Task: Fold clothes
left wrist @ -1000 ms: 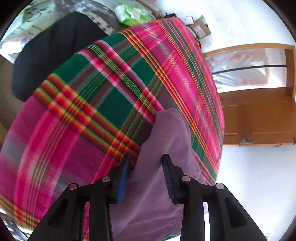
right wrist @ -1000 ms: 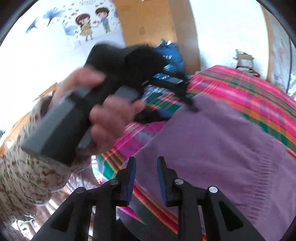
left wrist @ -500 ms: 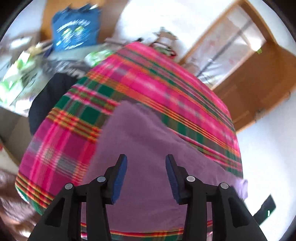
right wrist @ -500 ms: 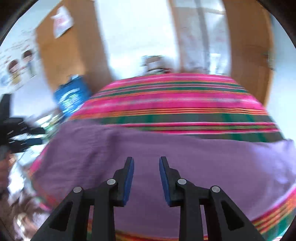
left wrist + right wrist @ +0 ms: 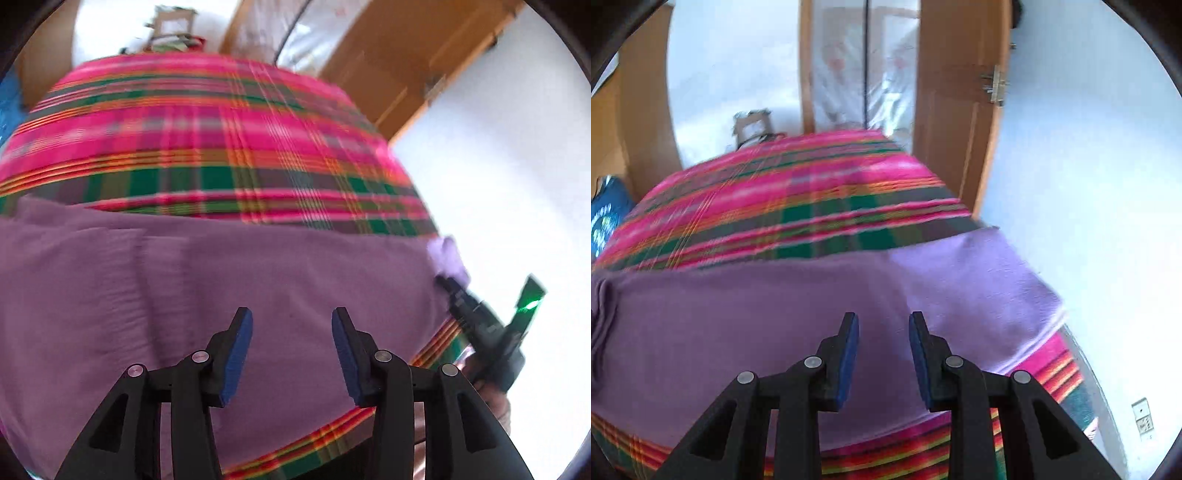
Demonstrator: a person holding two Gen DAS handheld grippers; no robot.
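Purple garment (image 5: 258, 280) spread flat across the plaid-covered counter (image 5: 221, 122), left gripper (image 5: 291, 347) and right gripper (image 5: 882, 350) jaws parted and empty above it: best pinching matching edges together, folding evenly.

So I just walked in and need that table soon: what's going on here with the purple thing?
A person is folding clothes with a hand-held gripper in each hand. A purple garment lies spread across the near part of a pink and green plaid cloth. The left hand-held gripper and the right hand-held gripper both hover over the garment, jaws apart and holding nothing. No finished fold shows yet, though one end looks bunched.
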